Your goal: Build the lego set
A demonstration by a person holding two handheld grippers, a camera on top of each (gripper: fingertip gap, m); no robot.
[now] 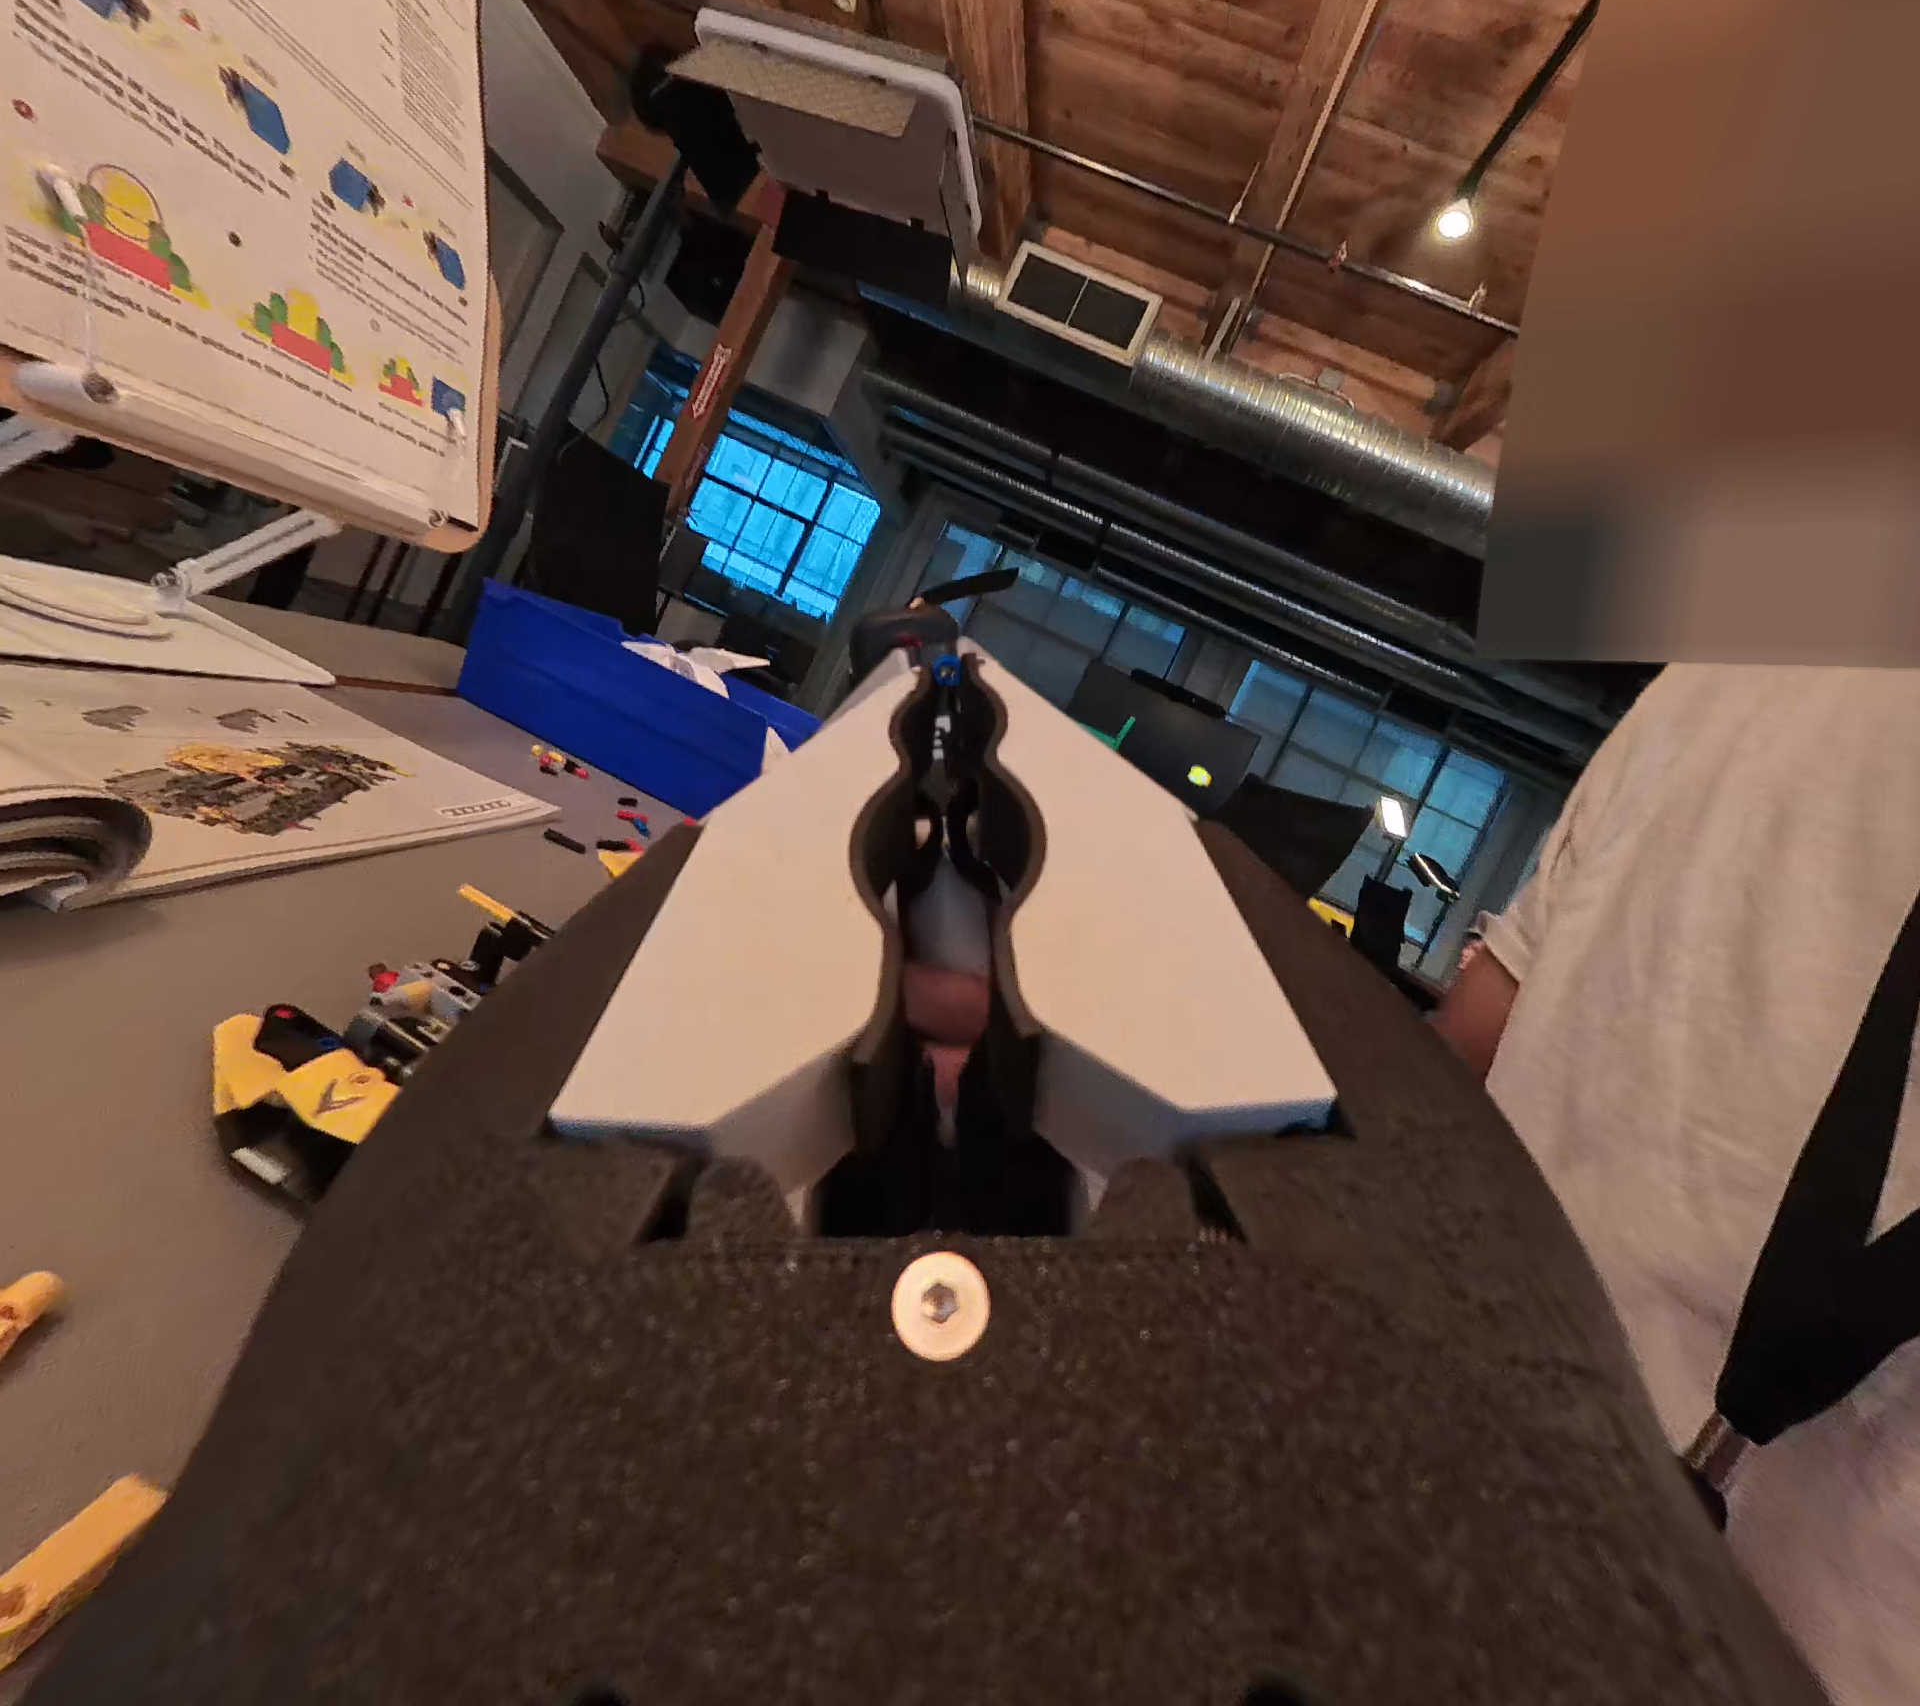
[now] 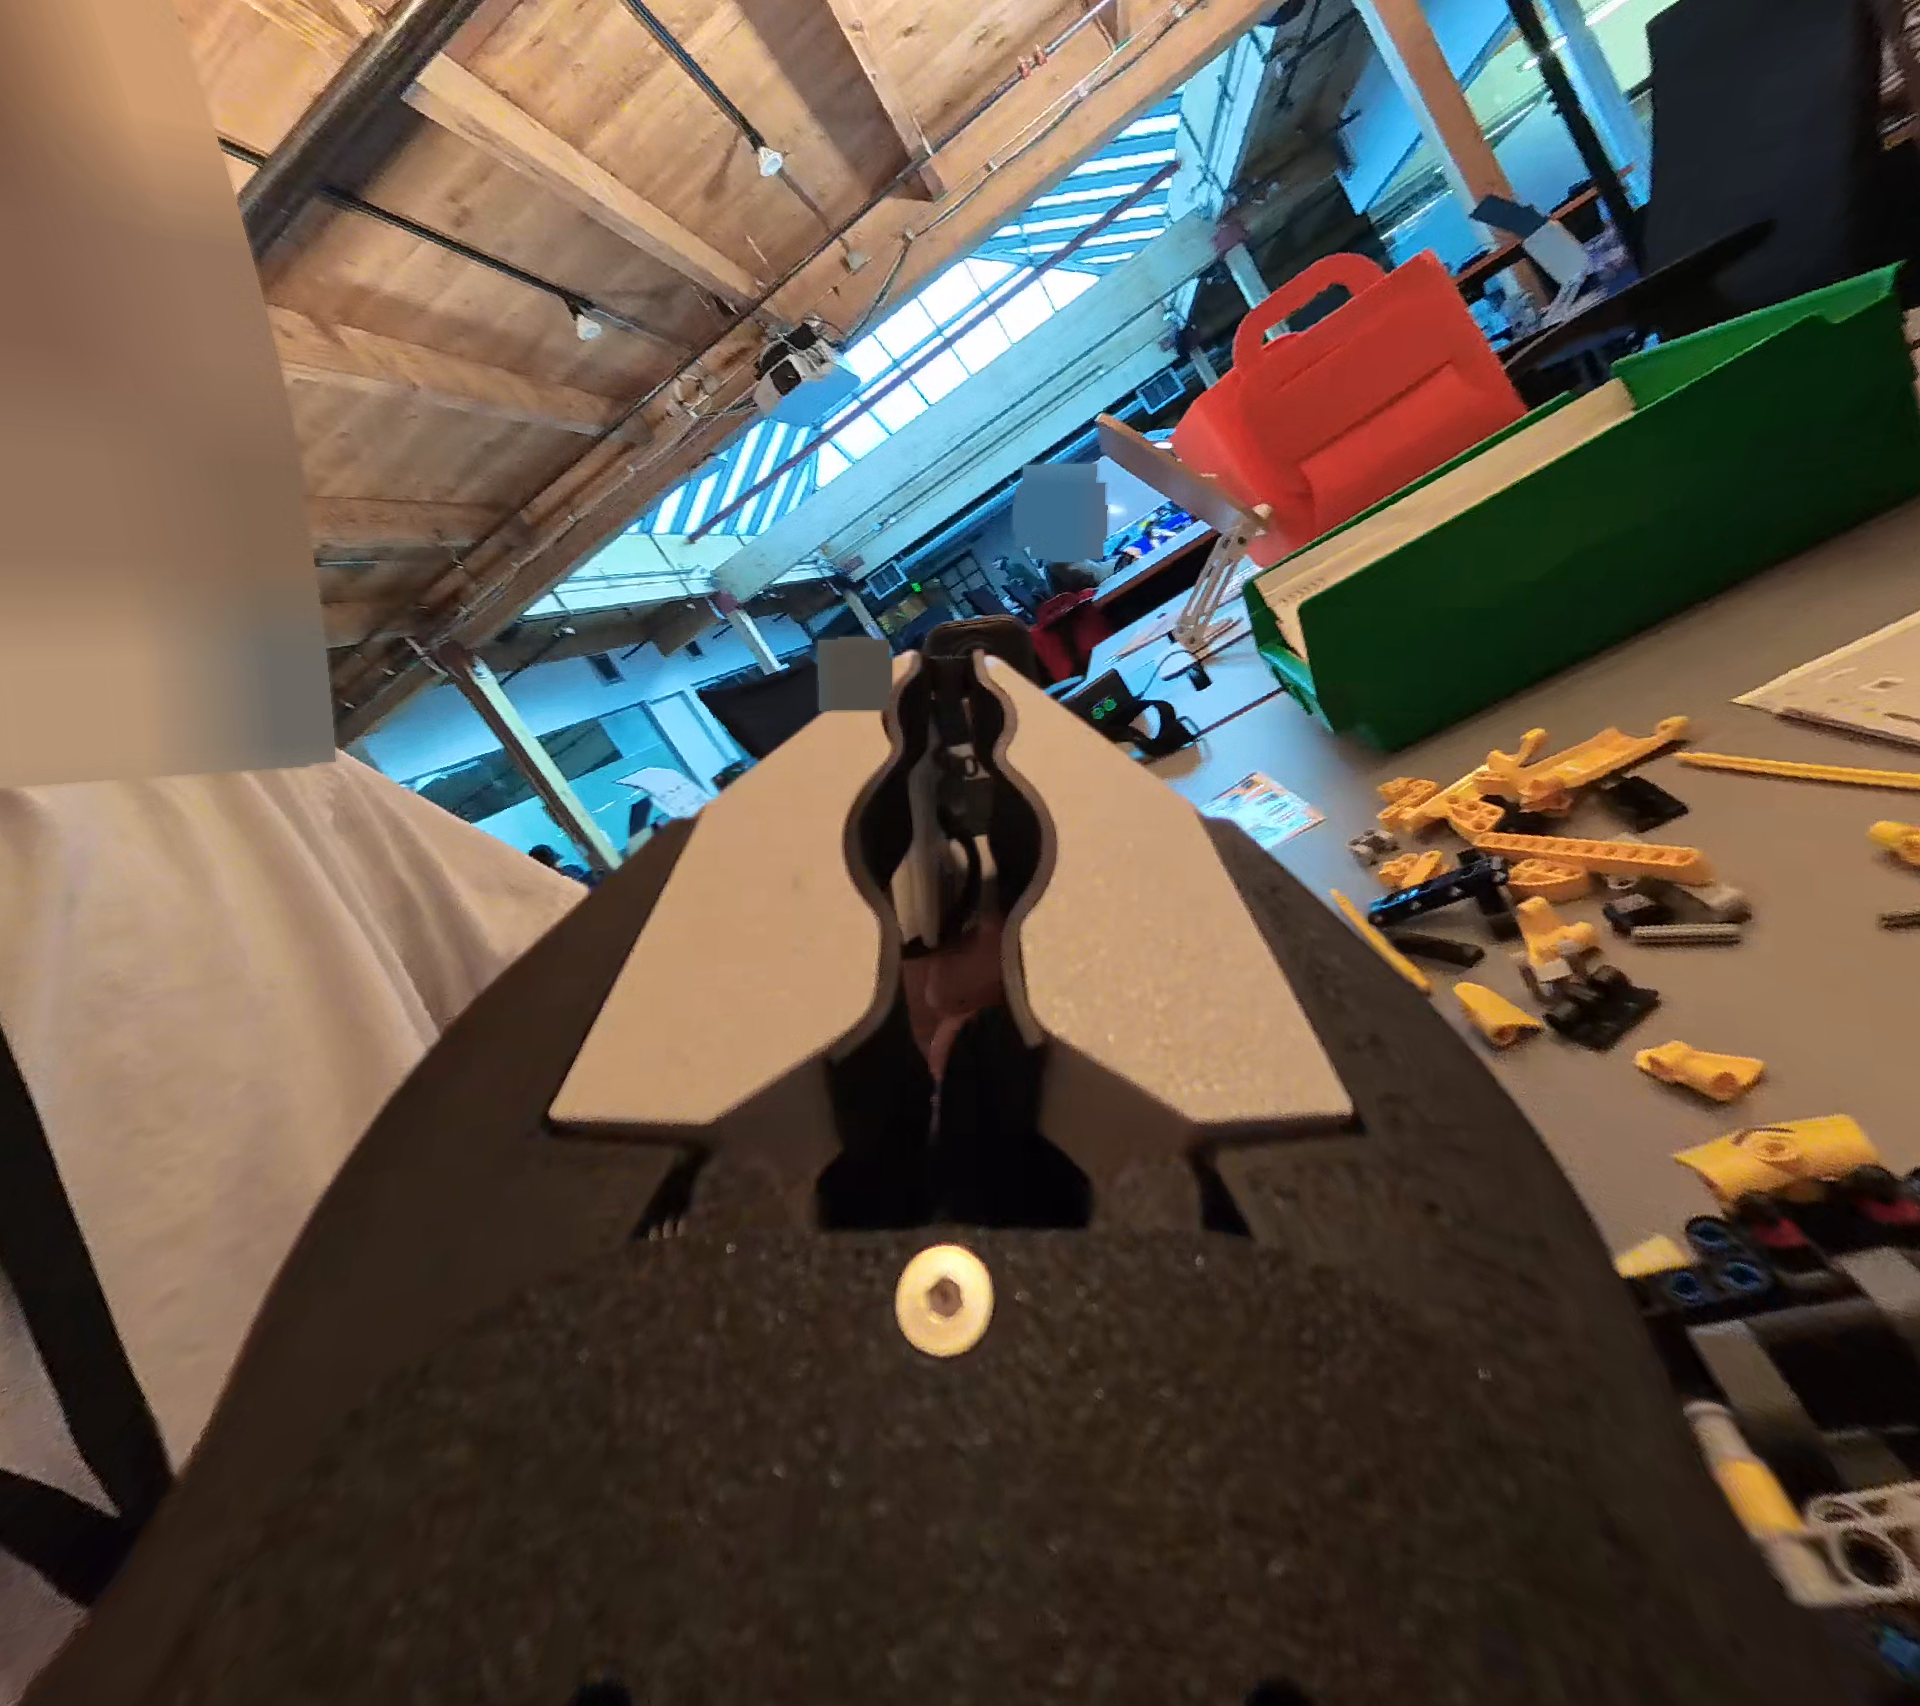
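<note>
My left gripper (image 1: 943, 661) is raised off the table and tilted up towards the ceiling. It is shut on a small black lego part with a blue pin (image 1: 943, 671), and a black end (image 1: 940, 612) sticks out past the tips. My right gripper (image 2: 956, 661) is also raised and shut on a small black lego part (image 2: 961, 721). A partly built yellow and black model (image 1: 301, 1074) lies on the grey table left of the left gripper. It also shows in the right wrist view (image 2: 1787, 1241). Loose yellow and black parts (image 2: 1538, 867) lie to the right.
An open instruction booklet (image 1: 260, 783) and a blue bin (image 1: 613, 700) lie at the left. A sheet on a stand (image 1: 239, 150) rises above them. A green bin (image 2: 1610, 576) and a red bag (image 2: 1351, 399) stand at the right. A person in a white shirt (image 1: 1714, 1033) is close by. The tips of both grippers are at nearly the same place.
</note>
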